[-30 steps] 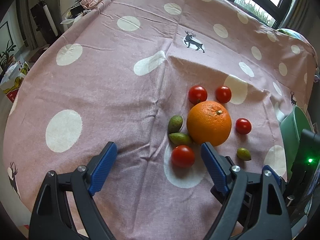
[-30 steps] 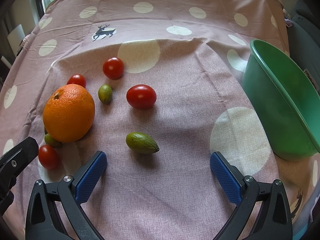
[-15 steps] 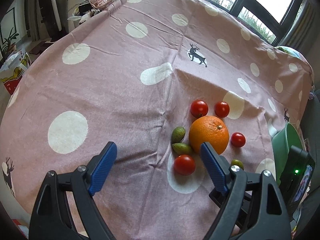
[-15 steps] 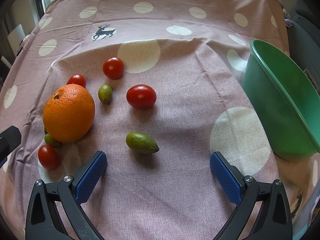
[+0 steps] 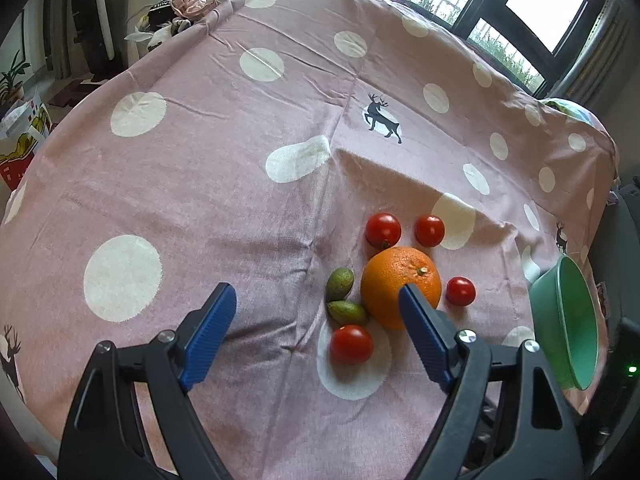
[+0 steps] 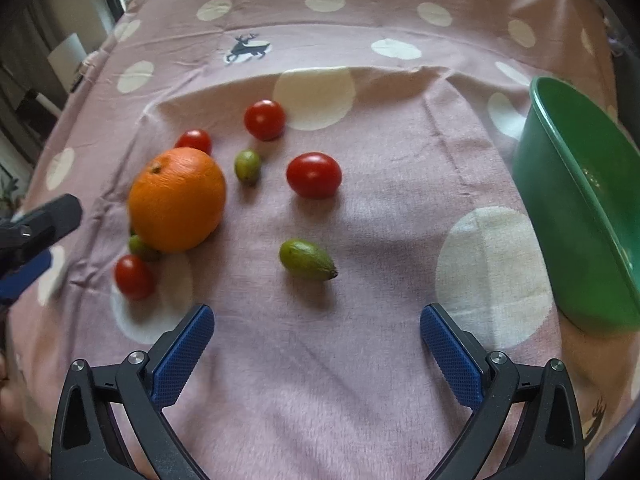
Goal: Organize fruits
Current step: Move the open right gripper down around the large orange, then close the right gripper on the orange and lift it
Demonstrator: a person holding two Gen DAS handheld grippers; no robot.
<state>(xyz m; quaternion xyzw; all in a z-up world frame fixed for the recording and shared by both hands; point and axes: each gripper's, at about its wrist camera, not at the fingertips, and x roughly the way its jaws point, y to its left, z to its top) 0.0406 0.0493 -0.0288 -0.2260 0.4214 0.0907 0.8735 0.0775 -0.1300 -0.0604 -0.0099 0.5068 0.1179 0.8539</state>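
Early in the sorting, by the look of it: all fruit loose on the pink polka-dot cloth (image 5: 200, 184) over the surface, none visible inside the green plastic tub (image 6: 580, 208) at the right edge, though part of its inside is hidden. Probably an approach-and-choose step, with no fruit yet taken.

Large round orange (image 5: 400, 286) near the middle of the cluster, ringed by four small red cherry tomatoes: two on its far side (image 5: 383, 229) (image 5: 429, 230), one toward the tub (image 5: 460, 291), one on the near side (image 5: 351, 344) on a white dot. Two small green oval fruits (image 5: 340, 282) (image 5: 346, 311) tucked against the orange's left flank, away from the tub. In the right wrist view, a further round green fruit (image 6: 247, 165) just beyond the orange, and a pointed green oval fruit (image 6: 307, 260) lying alone between the cluster and the tub.

Left gripper (image 5: 316, 312): jaws wide and closing slowly, nothing pressed between them; the near tomato and the green pair framed in the gap, one blue pad overlapping the orange in view only, contact not evident. Right gripper (image 6: 316, 336): jaws spread wide, empty, hanging above bare cloth just short of the lone pointed green fruit.

Next move, as a judgement: lowering over a single fruit, most likely the lone green one for the right or the near tomato for the left, centring it between the pads before closing. Care needed with round fruit rolling on wrinkled cloth, and with crowded neighbours beside the orange being nudged.
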